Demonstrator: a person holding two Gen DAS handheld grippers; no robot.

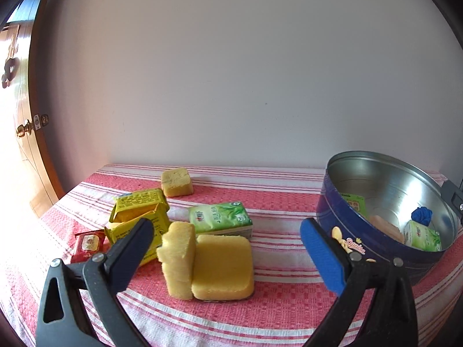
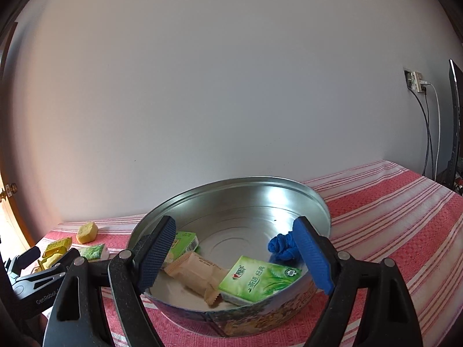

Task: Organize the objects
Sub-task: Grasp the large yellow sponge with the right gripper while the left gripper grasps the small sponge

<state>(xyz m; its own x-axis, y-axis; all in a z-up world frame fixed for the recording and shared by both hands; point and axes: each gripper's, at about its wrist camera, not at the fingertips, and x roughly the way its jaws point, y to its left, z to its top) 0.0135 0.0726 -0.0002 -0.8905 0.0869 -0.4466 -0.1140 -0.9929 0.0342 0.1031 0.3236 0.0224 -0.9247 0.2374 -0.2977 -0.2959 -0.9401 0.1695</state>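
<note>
Two yellow sponges lie between the wide-apart fingers of my left gripper (image 1: 228, 241), which is open: one sponge on edge (image 1: 176, 263), one flat sponge (image 1: 222, 266). Behind them are a green tissue pack (image 1: 220, 219), yellow packets (image 1: 139, 214), a red packet (image 1: 86, 244) and a far sponge (image 1: 177, 181). The round tin (image 1: 361, 231) stands at the right. My right gripper (image 2: 235, 256) hangs open over the tin (image 2: 260, 196), nothing between its pads. Inside lie a green tissue pack (image 2: 257, 282), a beige wrapper (image 2: 196, 274), a blue cloth bundle (image 2: 282, 247) and another green pack (image 2: 183, 241).
A red and white striped cloth (image 2: 390, 217) covers the table against a plain wall. A wooden door with a brass knob (image 1: 23, 130) is at the far left. Cables and a wall socket (image 2: 416, 81) are at the right, beside a dark screen edge (image 2: 455, 127).
</note>
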